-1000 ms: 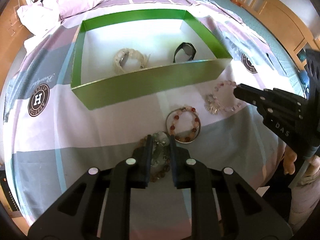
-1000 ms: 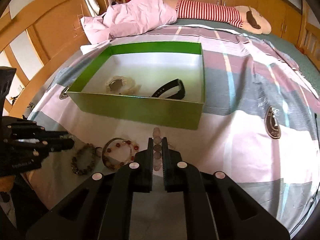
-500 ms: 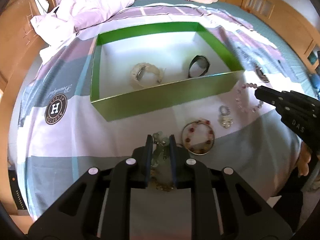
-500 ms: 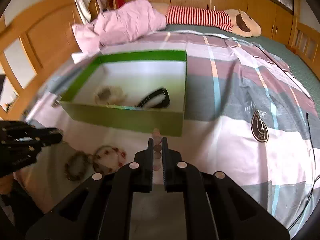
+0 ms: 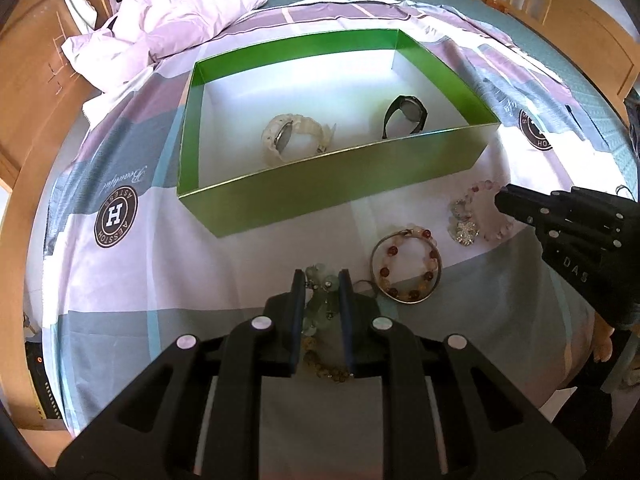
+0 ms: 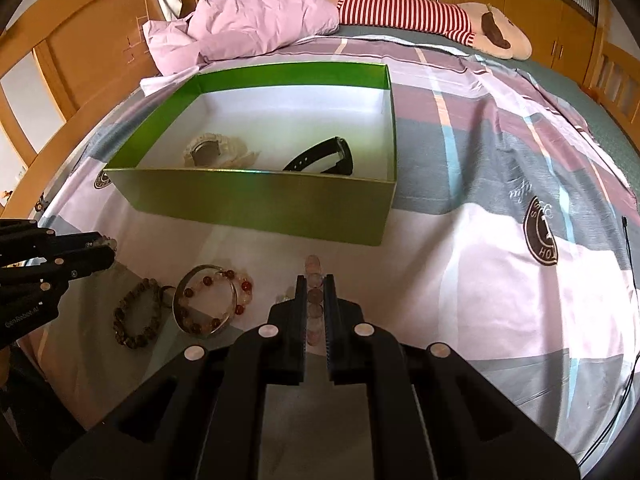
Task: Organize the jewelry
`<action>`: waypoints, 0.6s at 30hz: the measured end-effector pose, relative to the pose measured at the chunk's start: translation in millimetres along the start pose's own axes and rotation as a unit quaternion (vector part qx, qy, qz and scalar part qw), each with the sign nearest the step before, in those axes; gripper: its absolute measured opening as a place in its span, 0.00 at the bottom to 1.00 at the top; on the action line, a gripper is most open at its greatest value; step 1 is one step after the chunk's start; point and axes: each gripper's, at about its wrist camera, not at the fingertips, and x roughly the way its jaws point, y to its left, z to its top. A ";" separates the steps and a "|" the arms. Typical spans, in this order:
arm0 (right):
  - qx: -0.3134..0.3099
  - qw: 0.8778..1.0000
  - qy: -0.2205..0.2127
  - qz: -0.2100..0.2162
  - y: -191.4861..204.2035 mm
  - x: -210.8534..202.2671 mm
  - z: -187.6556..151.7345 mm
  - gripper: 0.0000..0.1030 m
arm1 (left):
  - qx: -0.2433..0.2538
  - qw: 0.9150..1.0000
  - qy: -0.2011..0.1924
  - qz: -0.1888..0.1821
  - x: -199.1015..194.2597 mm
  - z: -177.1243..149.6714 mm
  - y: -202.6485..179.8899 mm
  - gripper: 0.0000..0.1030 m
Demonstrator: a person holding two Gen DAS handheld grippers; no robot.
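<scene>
Wooden cabinets and a wooden bed frame are ringing a bed (image 5: pixel 132 264) that is wearing a plaid sheet of pink, grey and white with round brown emblems. A rumpled pink quilt (image 6: pixel 256 28) and a striped plush toy (image 6: pixel 404 12) are lying at the far end.

A green box (image 5: pixel 320 192) with a white inside is sitting on the sheet. Inside it, a white watch (image 5: pixel 292 138) is lying toward the left and a black watch (image 5: pixel 406 114) toward the right, well apart from each other.

The left gripper (image 5: pixel 320 280) is pointing steeply down in front of the box, its fingers clamped on a pale green bracelet (image 5: pixel 320 304) whose beads are showing between them. Beneath it a brown bracelet (image 6: pixel 134 314) is lying on the sheet. Just to the right a bangle (image 5: pixel 406 266) with red and pale beads is lying flat.

The right gripper (image 6: pixel 314 280) is working further right, its fingers pressed tight on a pink bracelet (image 6: pixel 314 296), with a few beads sticking out past the fingertips. In the left wrist view the rest of that bracelet is looping on the sheet beside a small sparkly charm (image 5: pixel 464 230), near the box's front right corner.
</scene>
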 end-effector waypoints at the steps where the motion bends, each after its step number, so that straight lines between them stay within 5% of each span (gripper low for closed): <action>1: -0.002 1.000 -0.001 0.000 0.9 -0.2 -0.3 0.08 | 0.000 1.000 0.000 0.000 -0.2 0.0 -0.4 0.16; 18: -0.011 1.000 0.002 0.004 7.4 2.2 -2.3 0.08 | 0.003 1.000 0.001 0.003 1.9 -0.4 -3.7 0.16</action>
